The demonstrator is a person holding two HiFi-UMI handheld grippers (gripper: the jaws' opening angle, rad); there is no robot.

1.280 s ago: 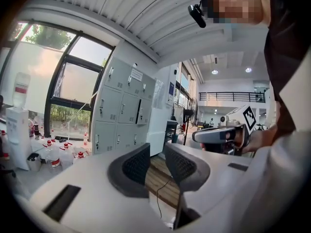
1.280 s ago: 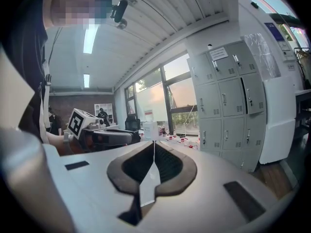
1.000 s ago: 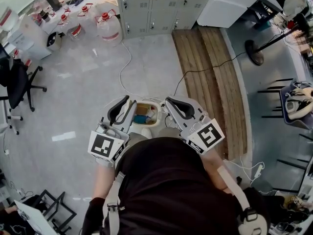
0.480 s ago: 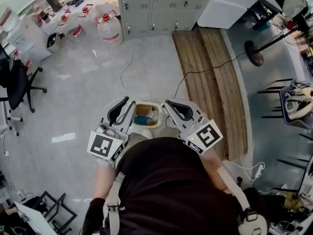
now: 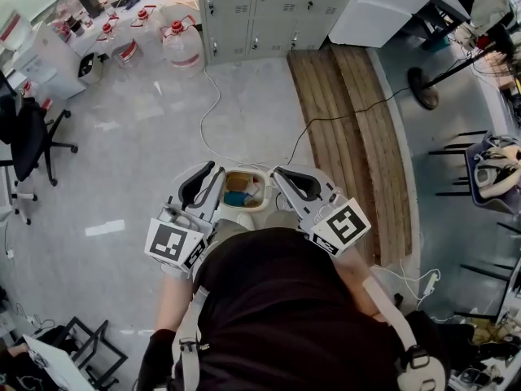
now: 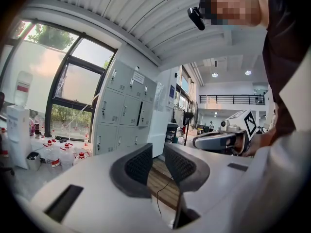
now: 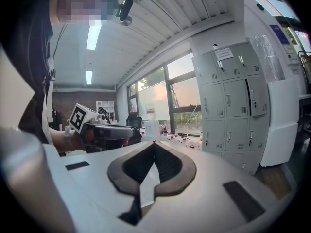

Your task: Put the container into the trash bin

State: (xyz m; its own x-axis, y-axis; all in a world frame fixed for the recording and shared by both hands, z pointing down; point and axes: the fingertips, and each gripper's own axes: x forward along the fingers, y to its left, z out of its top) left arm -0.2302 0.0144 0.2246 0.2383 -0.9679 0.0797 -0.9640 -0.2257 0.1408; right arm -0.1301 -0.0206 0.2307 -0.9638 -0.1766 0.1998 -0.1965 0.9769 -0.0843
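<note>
**Left gripper (image 6: 158,152) spread, right gripper (image 7: 154,144) pressed together**

We see the container (image 5: 237,199) lying inside the trash bin (image 5: 262,187) on the floor, right between our two grippers. Neither holds anything. Grey lockers (image 5: 260,6) stand far beyond.

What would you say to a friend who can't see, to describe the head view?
From above, a person in a dark top holds the left gripper and right gripper out in front, with a small white trash bin showing between them on the grey floor. Blue and tan rubbish lies in the bin.
</note>
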